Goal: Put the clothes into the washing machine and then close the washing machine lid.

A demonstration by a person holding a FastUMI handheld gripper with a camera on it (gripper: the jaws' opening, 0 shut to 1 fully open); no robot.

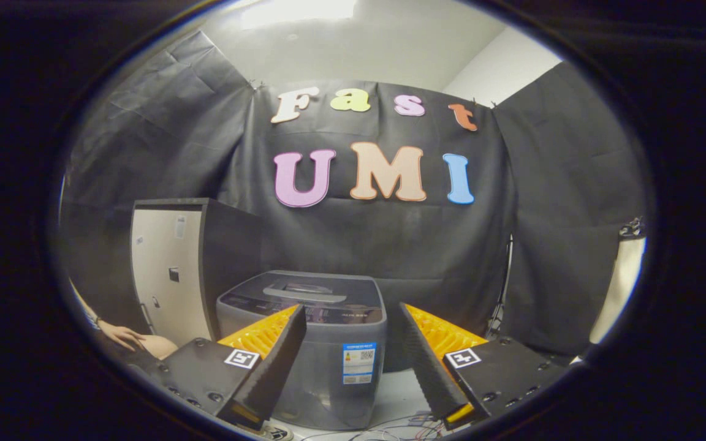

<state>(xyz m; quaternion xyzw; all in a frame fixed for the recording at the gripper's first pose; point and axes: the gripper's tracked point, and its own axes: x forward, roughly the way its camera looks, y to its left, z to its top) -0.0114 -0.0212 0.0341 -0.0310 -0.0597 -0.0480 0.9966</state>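
Note:
A grey top-loading washing machine (328,343) stands on the floor just ahead of my fingers, a little left of the gap between them. Its lid (307,291) lies flat and shut, with a handle on top and a control strip along the front. A label is stuck on its front panel. My gripper (350,324) is open, its two fingers spread wide with nothing between them. It hangs in the air in front of the machine, apart from it. I cannot see any clothes from here.
A tall cabinet (172,269) with a pale front and dark side stands left of the machine. A person's hand (121,335) shows low beside the cabinet. Loose cables (390,432) lie on the white floor in front of the machine. Black cloth walls close the booth.

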